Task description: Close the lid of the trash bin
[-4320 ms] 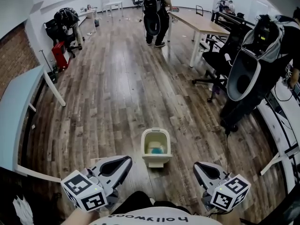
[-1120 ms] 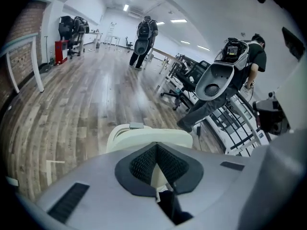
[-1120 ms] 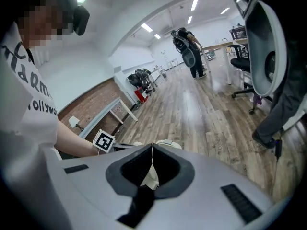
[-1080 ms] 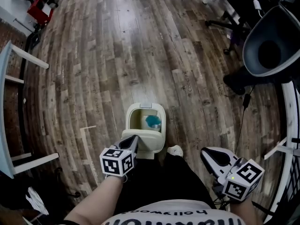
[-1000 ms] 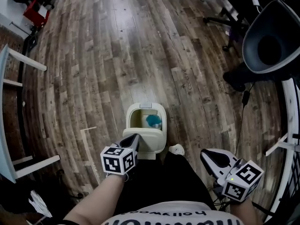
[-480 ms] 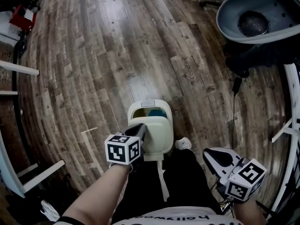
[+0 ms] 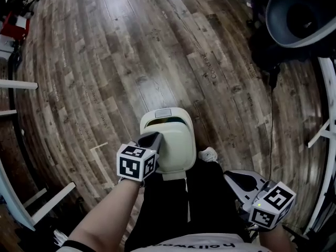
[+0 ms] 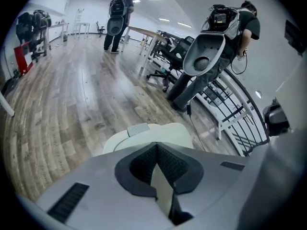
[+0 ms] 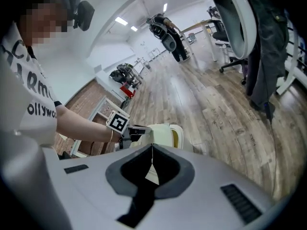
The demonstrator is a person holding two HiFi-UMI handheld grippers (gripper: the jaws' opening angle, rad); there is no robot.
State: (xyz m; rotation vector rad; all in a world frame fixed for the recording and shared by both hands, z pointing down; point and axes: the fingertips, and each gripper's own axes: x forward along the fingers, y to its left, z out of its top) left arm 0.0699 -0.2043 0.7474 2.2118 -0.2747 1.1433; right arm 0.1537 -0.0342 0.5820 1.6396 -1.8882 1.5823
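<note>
Left gripper (image 7: 152,139) (jaws together) touches the lid (image 7: 176,150); trash bin (image 7: 164,113) ajar.

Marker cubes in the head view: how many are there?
2. One marker cube rides the left gripper, clamped on the trash bin lid; the other rides the right gripper, beside the person's right leg.

Dark wood-plank floor (image 7: 131,62). A cream bin (image 7: 176,146) stands on it near the middle, with a white shoe (image 7: 209,154) just beside it on the right. A pale tape mark (image 7: 97,148) lies left of the bin, a black cable (image 7: 271,125) trails at the right, and a white table leg (image 7: 50,196) stands far left
</note>
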